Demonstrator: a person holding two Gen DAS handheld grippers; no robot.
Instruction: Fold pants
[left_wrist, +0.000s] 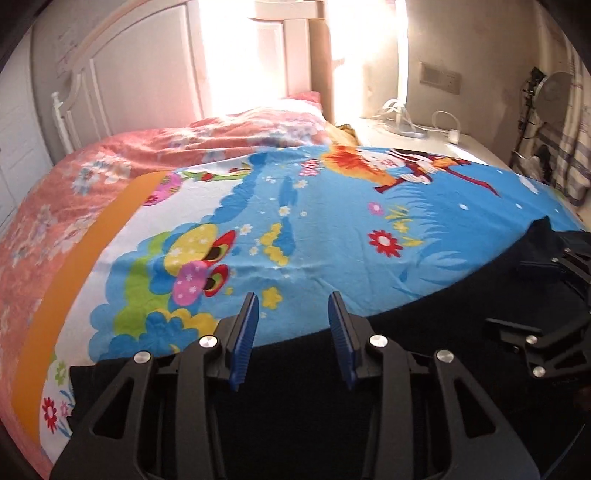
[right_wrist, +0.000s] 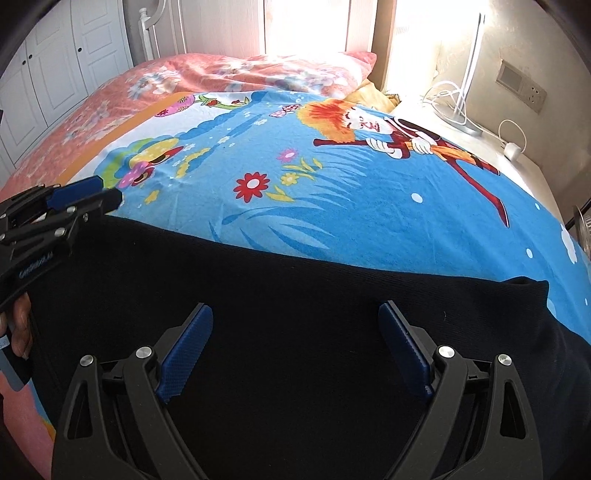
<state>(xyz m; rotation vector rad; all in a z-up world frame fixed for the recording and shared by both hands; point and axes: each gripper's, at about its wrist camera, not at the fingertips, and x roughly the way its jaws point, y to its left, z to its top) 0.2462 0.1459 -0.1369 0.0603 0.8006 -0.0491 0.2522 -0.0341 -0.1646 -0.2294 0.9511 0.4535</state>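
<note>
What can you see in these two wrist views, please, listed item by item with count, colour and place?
pants: one, black, flat across the near edge of the bed.
cartoon sheet: one, mostly blue, under the pants.
floral quilt: one, pink, far end of the bed.
wardrobe: one, white, far left.
cables: several, white, on the ledge at right.
wall socket: one, grey, right wall.
left gripper: black with blue pads, open, empty, over the pants' edge.
right gripper: same colours, open wide, empty, above the pants.
</note>
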